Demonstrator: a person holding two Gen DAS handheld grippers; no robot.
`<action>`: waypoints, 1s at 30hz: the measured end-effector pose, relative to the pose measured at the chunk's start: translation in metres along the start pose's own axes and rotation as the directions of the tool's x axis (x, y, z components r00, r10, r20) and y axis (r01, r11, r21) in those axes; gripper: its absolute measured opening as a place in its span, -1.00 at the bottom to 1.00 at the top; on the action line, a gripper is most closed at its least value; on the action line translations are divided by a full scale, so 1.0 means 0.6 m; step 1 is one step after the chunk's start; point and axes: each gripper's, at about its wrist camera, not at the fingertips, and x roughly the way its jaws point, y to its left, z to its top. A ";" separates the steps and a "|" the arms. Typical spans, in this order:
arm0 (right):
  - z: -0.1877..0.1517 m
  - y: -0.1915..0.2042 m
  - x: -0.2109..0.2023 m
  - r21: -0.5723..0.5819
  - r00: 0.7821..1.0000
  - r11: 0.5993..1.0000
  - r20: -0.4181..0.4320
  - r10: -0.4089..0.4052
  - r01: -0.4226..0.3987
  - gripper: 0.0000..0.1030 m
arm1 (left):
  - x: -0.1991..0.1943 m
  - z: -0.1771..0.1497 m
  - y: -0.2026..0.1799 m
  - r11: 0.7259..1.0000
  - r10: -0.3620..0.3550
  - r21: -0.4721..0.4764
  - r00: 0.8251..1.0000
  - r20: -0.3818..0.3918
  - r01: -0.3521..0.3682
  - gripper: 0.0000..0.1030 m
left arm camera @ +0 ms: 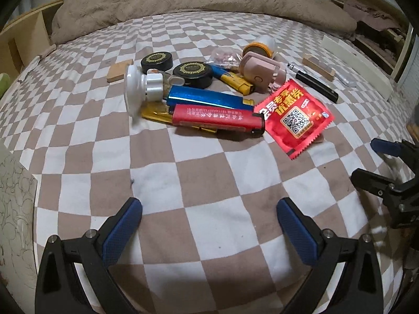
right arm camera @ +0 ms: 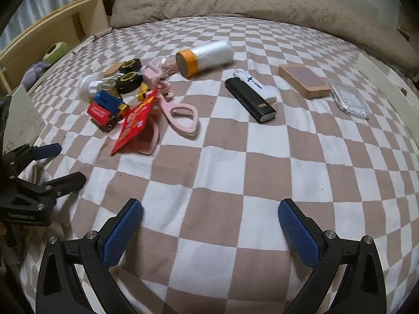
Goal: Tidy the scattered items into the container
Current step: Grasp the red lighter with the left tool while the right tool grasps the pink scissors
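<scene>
Both claws, left (left arm camera: pixel 209 231) and right (right arm camera: pixel 210 231), hover low over the checkered bed (right arm camera: pixel 235 172), wide open and holding nothing; a beige blanket (right arm camera: pixel 235 0) lies behind the clutter.

The bedsheet (right arm camera: pixel 235 157) is a checkerboard of taupe-brown and white squares, and the blanket (right arm camera: pixel 248 0) bunched at its far edge is plain beige. One lighter (left arm camera: pixel 209 99) is metallic blue, another lighter (left arm camera: pixel 217 121) red with pale lettering — a third (right arm camera: pixel 250 100) is black, and a fourth (right arm camera: pixel 255 85) white with dark print. The sachet (left arm camera: pixel 294 116) is bright red with yellow characters and a black-and-white code square. Two round tins (left arm camera: pixel 192 74) are black with gold ornament. The scissors (right arm camera: pixel 180 115) are pale pink. The roll (right arm camera: pixel 207 56) is translucent white with an orange band. Both grippers — left (left arm camera: pixel 209 229), right (right arm camera: pixel 210 229) — are black with blue textured pads.
</scene>
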 end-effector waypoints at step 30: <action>0.003 -0.006 0.025 -0.020 0.999 0.999 0.010 -0.037 0.038 1.00 | 0.048 0.087 0.017 1.000 -0.025 -0.010 0.999 0.045 0.026 0.92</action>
